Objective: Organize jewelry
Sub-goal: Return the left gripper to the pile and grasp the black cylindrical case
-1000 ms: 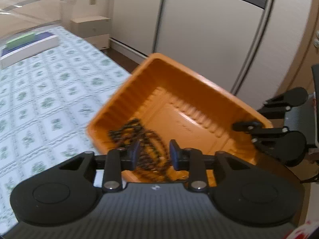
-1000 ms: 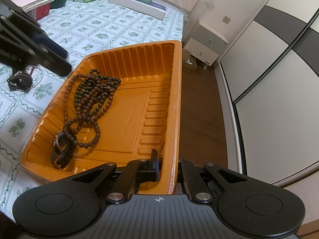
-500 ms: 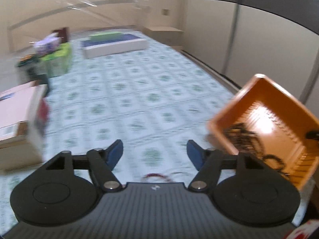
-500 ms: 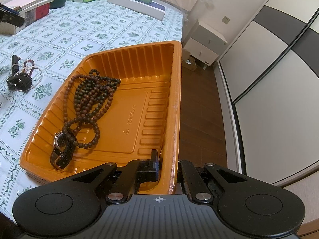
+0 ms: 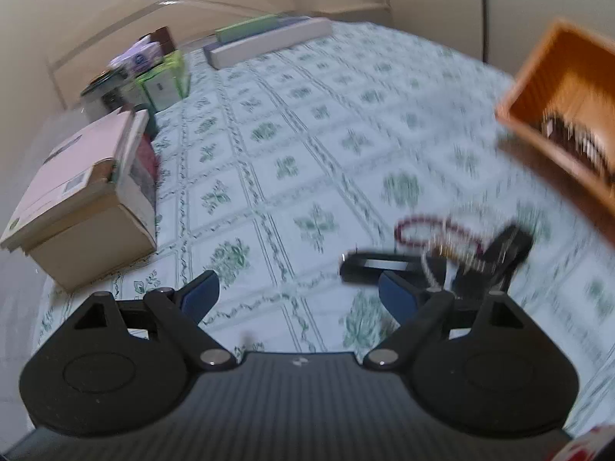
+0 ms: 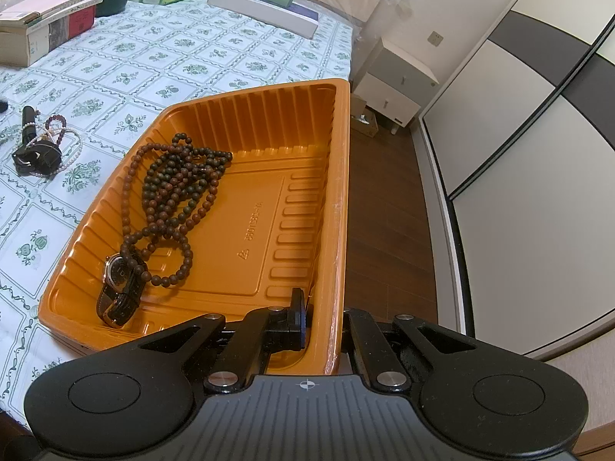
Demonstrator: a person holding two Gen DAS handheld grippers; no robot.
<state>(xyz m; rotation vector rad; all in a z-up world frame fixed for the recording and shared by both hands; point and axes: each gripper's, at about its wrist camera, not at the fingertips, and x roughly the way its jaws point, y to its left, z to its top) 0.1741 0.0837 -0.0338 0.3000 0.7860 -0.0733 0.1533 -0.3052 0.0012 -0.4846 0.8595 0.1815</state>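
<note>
Left hand-held gripper (image 5: 299, 295): released, jaws spreading wider, only flowered tablecloth (image 5: 269, 176) between the blue pads (image 5: 200, 294). Far off to its left, a stack of books (image 5: 82, 199); beyond that, green boxes (image 5: 163, 84). Ahead and just right of the right pad, blurred by motion: a loose heap of jewelry on the cloth, a dark-red bead bracelet (image 5: 419, 230), a pale pearl strand (image 5: 430, 265) and a black strapped piece (image 5: 496, 257), none touched by the pads. Further right at the frame edge, the orange tray (image 5: 538, 77).

Right hand-held gripper (image 6: 323, 317): clenched on the near right wall of the orange tray (image 6: 338, 192), one finger inside, one outside. Ahead and left of it inside the tray, brown bead necklaces (image 6: 173, 188) in a pile, with a wristwatch (image 6: 117, 282) touching their near end. Well left of the tray, the same small heap on the worktop cloth (image 6: 38, 150). Right of the gripper, wooden floor (image 6: 384, 211) and wardrobe doors (image 6: 538, 173).
</note>
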